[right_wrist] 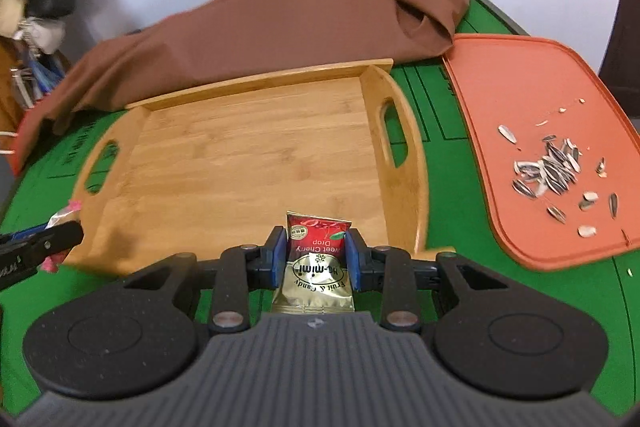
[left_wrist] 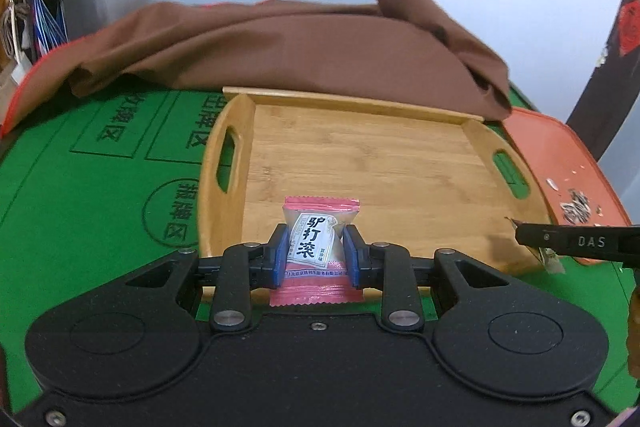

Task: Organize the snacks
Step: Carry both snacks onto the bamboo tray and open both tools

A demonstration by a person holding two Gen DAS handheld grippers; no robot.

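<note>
Pink-and-white snack packet [left_wrist: 316, 247] clamped in left gripper [left_wrist: 316, 253]: large black characters "驴打滚"; smaller print along lower edge too fine to read
Right gripper [left_wrist: 580, 242] side, seen from left wrist view: white letters "DAS"
Red-and-gold candy packet [right_wrist: 316, 263] held upside down in right gripper [right_wrist: 316, 255]: "HG-mimi", "Fruit & Candy", "Sweet Cherry Drop"
Green table mat [left_wrist: 100, 187]: boxed and circled Chinese characters, too blurred to read

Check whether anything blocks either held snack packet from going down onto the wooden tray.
Nothing visible does. The left tongs hold the pink packet and the right tongs hold the cherry candy packet at the near edge of the wooden tray, whose floor is bare.
</note>
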